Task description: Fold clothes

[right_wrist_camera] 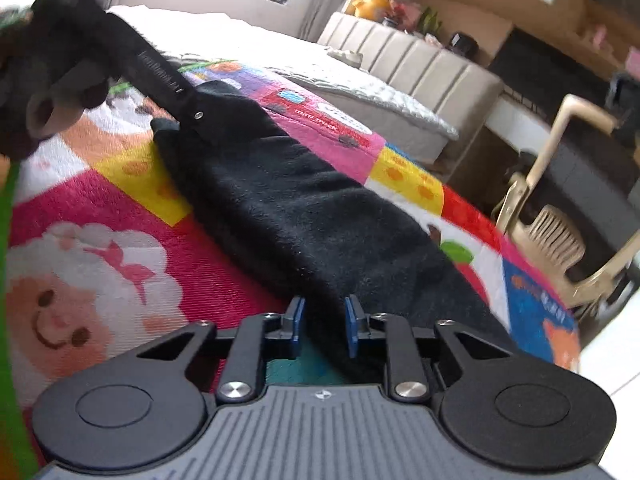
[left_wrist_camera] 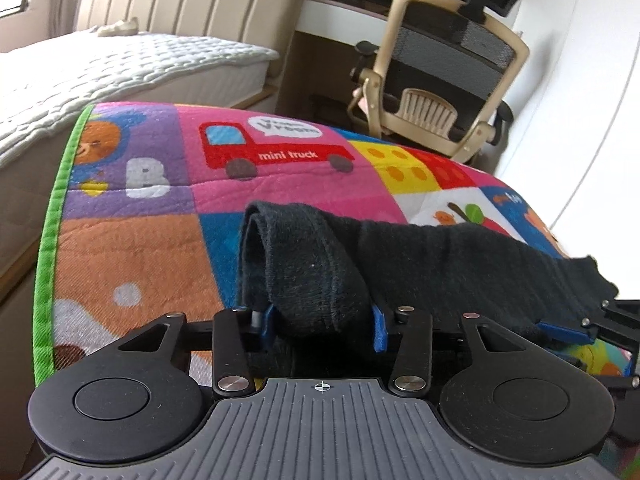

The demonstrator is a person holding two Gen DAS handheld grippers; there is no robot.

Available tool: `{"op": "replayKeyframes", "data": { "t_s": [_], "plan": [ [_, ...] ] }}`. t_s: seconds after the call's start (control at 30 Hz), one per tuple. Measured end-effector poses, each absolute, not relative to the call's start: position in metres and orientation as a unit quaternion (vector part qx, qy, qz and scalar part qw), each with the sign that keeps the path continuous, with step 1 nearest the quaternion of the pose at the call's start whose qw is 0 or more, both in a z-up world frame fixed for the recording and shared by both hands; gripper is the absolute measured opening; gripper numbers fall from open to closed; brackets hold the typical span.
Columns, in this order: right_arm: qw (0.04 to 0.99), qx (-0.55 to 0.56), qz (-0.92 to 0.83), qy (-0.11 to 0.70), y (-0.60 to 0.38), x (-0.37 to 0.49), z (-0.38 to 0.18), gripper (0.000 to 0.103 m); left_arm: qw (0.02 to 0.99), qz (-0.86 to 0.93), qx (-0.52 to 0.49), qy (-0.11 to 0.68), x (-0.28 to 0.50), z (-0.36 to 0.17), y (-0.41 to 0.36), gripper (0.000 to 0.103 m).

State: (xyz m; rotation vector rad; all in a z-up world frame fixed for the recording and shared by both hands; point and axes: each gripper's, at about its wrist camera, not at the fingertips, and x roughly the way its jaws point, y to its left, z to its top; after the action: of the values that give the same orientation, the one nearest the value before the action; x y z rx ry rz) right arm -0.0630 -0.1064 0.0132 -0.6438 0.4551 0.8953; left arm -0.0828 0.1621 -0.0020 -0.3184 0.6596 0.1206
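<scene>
While the left gripper (left_wrist_camera: 322,320) fingers pinch its doubled-over end, the black fuzzy sock (right_wrist_camera: 288,208) stretches across the mat (right_wrist_camera: 132,268); right gripper (right_wrist_camera: 323,326) fingers clamp its other end.

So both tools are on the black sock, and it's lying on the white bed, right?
Not the bed. The black sock lies on the colourful play mat, as the right wrist view shows; the white bed is behind it. The left tool and right tool are on the sock.

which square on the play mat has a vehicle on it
The pink square at the far edge, with a red truck marked "mini truck". The purple square left of it shows a bear and a B.
</scene>
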Motion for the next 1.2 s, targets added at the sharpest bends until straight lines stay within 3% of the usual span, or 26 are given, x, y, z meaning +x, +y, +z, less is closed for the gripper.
{"op": "replayKeyframes", "data": {
  "t_s": [0.03, 0.1, 0.23, 0.33, 0.43, 0.53, 0.6, 0.63, 0.7, 0.73, 0.87, 1.03, 1.1, 1.13, 1.17, 1.2],
  "plan": [
    [0.825, -0.297, 0.427, 0.222, -0.11, -0.067, 0.016, 0.016, 0.932, 0.055, -0.153, 0.324, -0.086, -0.001, 0.162, 0.047],
    [0.815, -0.286, 0.444, 0.237, -0.119, -0.078, 0.022, 0.0, 0.932, 0.046, -0.151, 0.326, -0.096, 0.001, 0.161, 0.047],
    [0.785, -0.296, 0.482, 0.254, -0.133, -0.121, 0.024, 0.0, 0.932, 0.022, -0.163, 0.322, -0.129, 0.004, 0.159, 0.047],
    [0.787, -0.316, 0.484, 0.215, -0.138, -0.138, 0.03, 0.001, 0.935, 0.036, -0.149, 0.319, -0.146, 0.005, 0.159, 0.05],
    [0.804, -0.329, 0.466, 0.17, -0.132, -0.136, 0.038, 0.009, 0.936, 0.074, -0.143, 0.314, -0.148, 0.006, 0.169, 0.049],
    [0.813, -0.351, 0.442, 0.144, -0.122, -0.118, 0.036, 0.039, 0.933, 0.096, -0.164, 0.306, -0.145, 0.011, 0.186, 0.05],
    [0.825, -0.351, 0.409, 0.171, -0.127, -0.093, 0.034, 0.042, 0.932, 0.092, -0.175, 0.302, -0.146, 0.015, 0.191, 0.05],
    [0.843, -0.313, 0.389, 0.201, -0.139, -0.075, 0.038, 0.042, 0.934, 0.081, -0.174, 0.3, -0.148, 0.018, 0.19, 0.053],
    [0.883, -0.206, 0.337, 0.254, -0.174, -0.038, 0.047, 0.047, 0.938, 0.06, -0.175, 0.293, -0.153, 0.019, 0.185, 0.072],
    [0.903, -0.139, 0.301, 0.273, -0.198, -0.018, 0.052, 0.053, 0.938, 0.053, -0.178, 0.291, -0.155, 0.018, 0.183, 0.076],
    [0.948, 0.012, 0.151, 0.279, -0.277, 0.02, 0.041, 0.066, 0.932, 0.049, -0.193, 0.302, -0.147, 0.007, 0.177, 0.079],
    [0.917, 0.167, 0.164, 0.322, -0.308, 0.039, 0.009, 0.066, 0.927, 0.06, -0.197, 0.314, -0.132, -0.002, 0.172, 0.082],
    [0.915, 0.166, 0.184, 0.32, -0.298, 0.042, 0.008, 0.064, 0.927, 0.062, -0.194, 0.315, -0.131, -0.003, 0.172, 0.082],
    [0.913, 0.162, 0.194, 0.319, -0.293, 0.043, 0.007, 0.051, 0.926, 0.063, -0.196, 0.315, -0.131, -0.003, 0.173, 0.081],
    [0.914, 0.149, 0.197, 0.322, -0.284, 0.045, 0.006, 0.03, 0.927, 0.068, -0.194, 0.314, -0.132, -0.005, 0.173, 0.076],
    [0.914, 0.133, 0.199, 0.326, -0.274, 0.047, 0.006, 0.022, 0.927, 0.073, -0.192, 0.314, -0.132, -0.006, 0.174, 0.066]
  ]
}}
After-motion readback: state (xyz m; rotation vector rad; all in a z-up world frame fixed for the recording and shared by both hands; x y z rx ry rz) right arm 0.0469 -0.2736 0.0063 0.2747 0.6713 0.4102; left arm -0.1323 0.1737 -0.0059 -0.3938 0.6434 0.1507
